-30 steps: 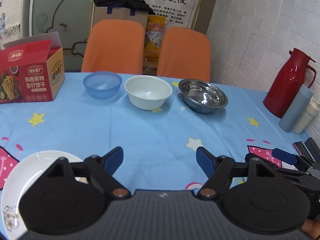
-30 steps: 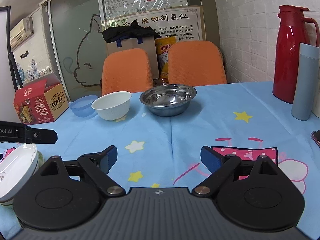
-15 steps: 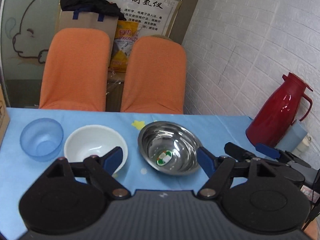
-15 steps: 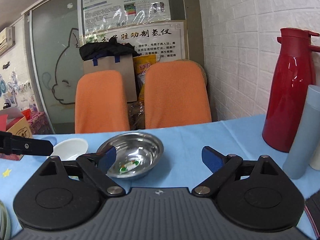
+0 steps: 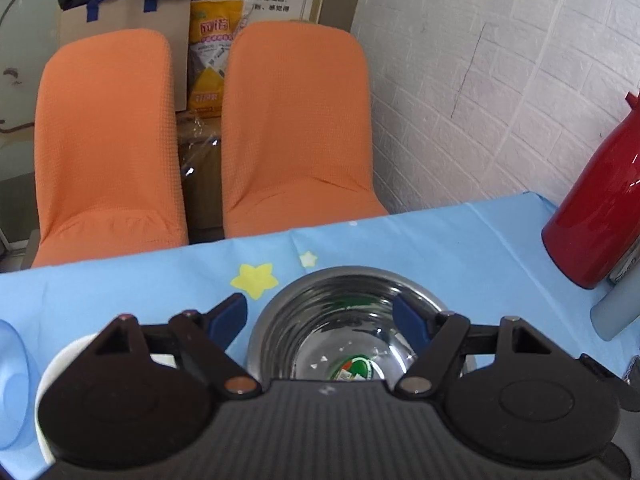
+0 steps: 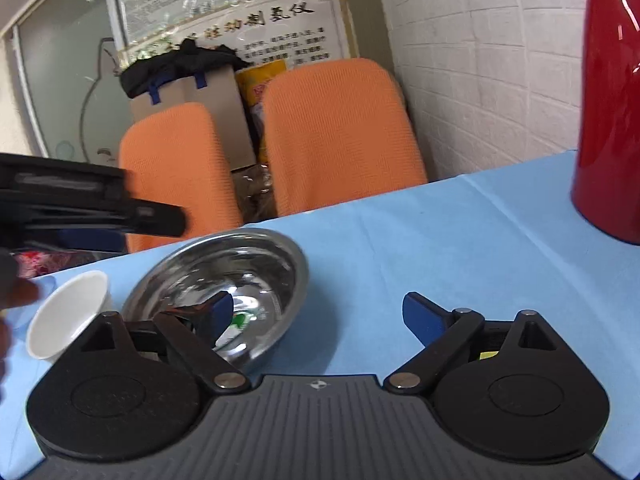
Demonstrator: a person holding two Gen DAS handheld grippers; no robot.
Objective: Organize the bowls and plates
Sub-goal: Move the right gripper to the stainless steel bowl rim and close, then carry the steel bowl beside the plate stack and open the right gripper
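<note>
A steel bowl (image 5: 340,320) with a green sticker inside stands on the blue star tablecloth. My left gripper (image 5: 320,316) is open and hovers just over it, left finger outside the left rim, right finger over the inside. A white bowl (image 5: 64,364) and a blue bowl (image 5: 12,380) stand to its left, mostly hidden. In the right wrist view the steel bowl (image 6: 224,272) sits front left, the white bowl (image 6: 68,312) beside it. My right gripper (image 6: 318,316) is open, its left finger over the bowl's near rim. The left gripper's body (image 6: 88,204) shows at left.
A red thermos (image 5: 600,208) and a grey cylinder (image 5: 616,312) stand at the table's right side near the white brick wall. Two orange chairs (image 5: 296,128) stand behind the table's far edge (image 5: 400,216). A cardboard box with a black bag (image 5: 124,8) sits behind them.
Both grippers have moved forward and down toward the steel bowl, which now lies between the left fingers and under the right gripper's left finger. Both stayed open.
</note>
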